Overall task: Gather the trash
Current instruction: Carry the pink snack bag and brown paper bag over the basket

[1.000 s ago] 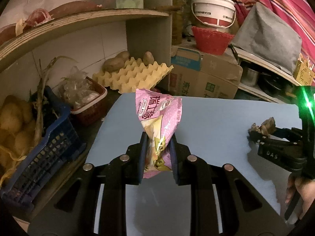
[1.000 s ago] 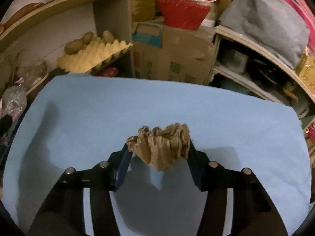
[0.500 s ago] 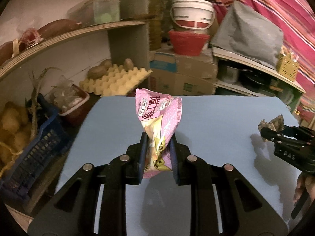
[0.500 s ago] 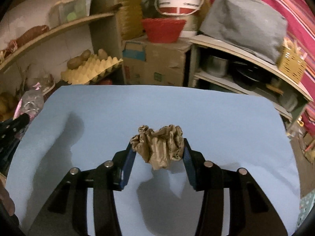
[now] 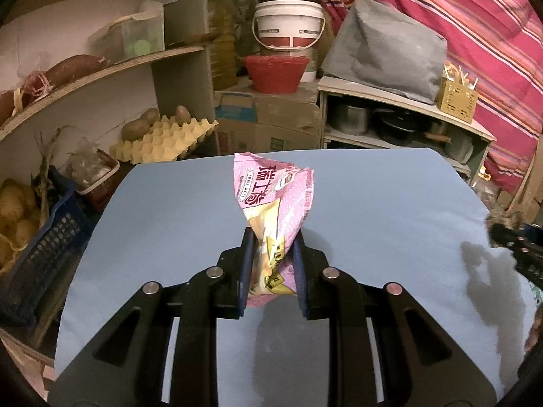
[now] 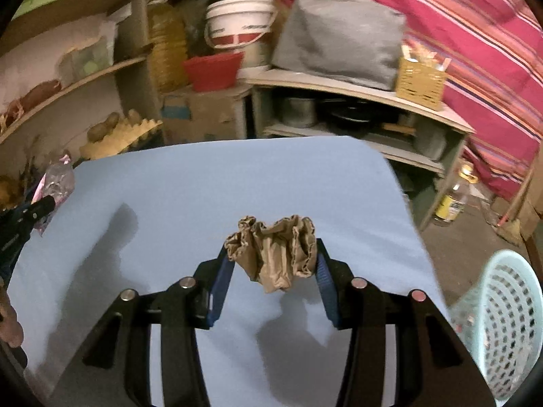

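Note:
My left gripper (image 5: 274, 237) is shut on a pink snack wrapper (image 5: 271, 193), which stands up out of the jaws above the blue table (image 5: 373, 203). My right gripper (image 6: 271, 247) is shut on a crumpled brown paper wad (image 6: 268, 264), held clear of the table (image 6: 203, 176) near its right side. A pale blue mesh basket (image 6: 505, 322) stands on the floor just past the table's right edge, lower right of that gripper. In the left wrist view the right gripper (image 5: 509, 234) shows at the far right edge. In the right wrist view the left gripper (image 6: 37, 208) shows at the far left.
Behind the table are shelves, a yellow egg tray (image 5: 166, 135) with potatoes, a cardboard box (image 5: 268, 129), a red bowl (image 5: 276, 73) and a white bucket (image 5: 288, 27). A dark blue crate (image 5: 37, 254) sits left. A bottle (image 6: 454, 200) stands on the floor right.
Both grippers have travelled to the right over the table with their trash still held. The pale blue basket has come into the right wrist view. The right jaws squeezed the paper a little tighter.

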A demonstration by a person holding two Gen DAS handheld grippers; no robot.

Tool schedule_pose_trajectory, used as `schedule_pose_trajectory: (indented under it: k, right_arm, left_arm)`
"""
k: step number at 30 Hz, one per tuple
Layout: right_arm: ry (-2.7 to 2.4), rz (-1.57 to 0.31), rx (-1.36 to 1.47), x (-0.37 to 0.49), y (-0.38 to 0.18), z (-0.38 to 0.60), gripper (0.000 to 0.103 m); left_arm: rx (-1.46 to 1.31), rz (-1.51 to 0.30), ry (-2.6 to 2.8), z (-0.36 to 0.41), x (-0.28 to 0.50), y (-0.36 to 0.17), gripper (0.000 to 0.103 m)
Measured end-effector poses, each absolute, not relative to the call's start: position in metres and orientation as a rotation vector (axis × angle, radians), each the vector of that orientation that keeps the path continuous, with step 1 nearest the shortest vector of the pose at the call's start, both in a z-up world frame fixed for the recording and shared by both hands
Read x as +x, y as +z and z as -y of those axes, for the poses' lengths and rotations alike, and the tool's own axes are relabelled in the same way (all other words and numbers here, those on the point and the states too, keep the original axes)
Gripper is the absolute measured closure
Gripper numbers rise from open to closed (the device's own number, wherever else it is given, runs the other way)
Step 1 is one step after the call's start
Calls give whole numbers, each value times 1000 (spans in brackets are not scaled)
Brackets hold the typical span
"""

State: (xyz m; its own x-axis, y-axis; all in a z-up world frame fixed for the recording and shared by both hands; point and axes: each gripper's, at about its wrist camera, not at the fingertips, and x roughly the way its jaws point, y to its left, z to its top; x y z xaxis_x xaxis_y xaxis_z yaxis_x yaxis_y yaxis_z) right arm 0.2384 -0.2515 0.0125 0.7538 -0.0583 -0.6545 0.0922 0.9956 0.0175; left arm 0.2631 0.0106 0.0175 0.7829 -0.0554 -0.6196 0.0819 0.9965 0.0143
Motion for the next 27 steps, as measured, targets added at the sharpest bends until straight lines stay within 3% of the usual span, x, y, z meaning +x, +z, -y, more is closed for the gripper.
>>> schedule_pose_trajectory:
  k: [12, 27]
  right_arm:
    - [-207, -673, 129, 163, 29, 380, 57]
    - [-404, -595, 290, 80, 23, 537, 56]
  left_arm:
    - [155, -611, -134, 88, 206, 41, 82]
    - [236, -567, -498, 323, 128, 30, 81]
